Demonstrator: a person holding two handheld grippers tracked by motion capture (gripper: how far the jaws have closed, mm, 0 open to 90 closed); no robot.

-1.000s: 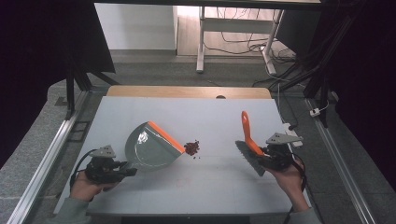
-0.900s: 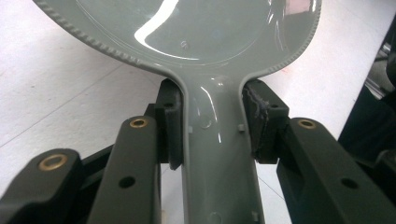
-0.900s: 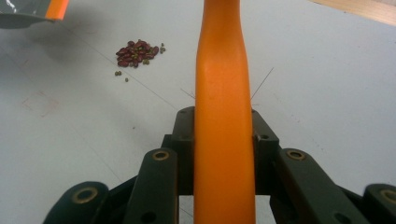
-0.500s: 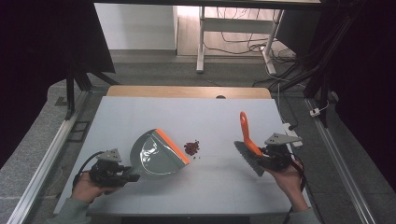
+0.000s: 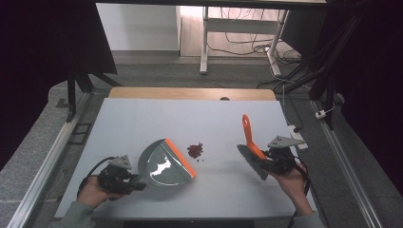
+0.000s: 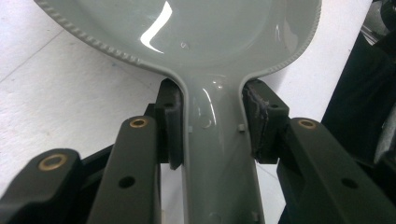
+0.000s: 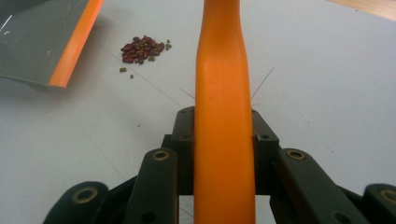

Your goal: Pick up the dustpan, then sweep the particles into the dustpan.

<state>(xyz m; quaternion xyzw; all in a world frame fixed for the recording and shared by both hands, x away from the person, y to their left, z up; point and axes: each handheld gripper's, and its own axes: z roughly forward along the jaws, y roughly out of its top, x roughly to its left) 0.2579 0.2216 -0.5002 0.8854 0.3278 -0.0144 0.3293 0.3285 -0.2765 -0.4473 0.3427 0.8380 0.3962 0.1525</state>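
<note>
**Dustpan and brush gripped, beans between them**

From the high view, we see our left gripper (image 5: 135, 182) at about 7 o'clock on the white table (image 5: 142, 123), clamped on the handle of the grey dustpan (image 5: 164, 164). The pan's orange lip points toward 2 o'clock, and it lies near a small pile of dark red beans (image 5: 195, 150) close to the table's middle. At about 4 o'clock our right gripper (image 5: 263, 159) is closed on the brush (image 5: 249, 142): the orange handle sticks up toward 12 o'clock, the dark bristle head sits just left of the gripper, and the brush is well apart from the beans.

In the left gripper view, our left gripper (image 6: 212, 123) has both jaws pressed against the sides of the dustpan's (image 6: 196, 32) narrow grey handle, which runs from 6 o'clock up into the wide glossy bowl at 12 o'clock. White table surface shows at 9 o'clock.

In the right gripper view, our right gripper (image 7: 224, 135) squeezes the brush's (image 7: 222, 93) orange handle, which runs straight from 6 to 12 o'clock. The beans (image 7: 142, 49) lie on the table at about 11 o'clock, with a few small greenish ones scattered beside them. The dustpan's (image 7: 42, 42) orange edge lies at 10 o'clock, near the beans but not touching them.
</note>
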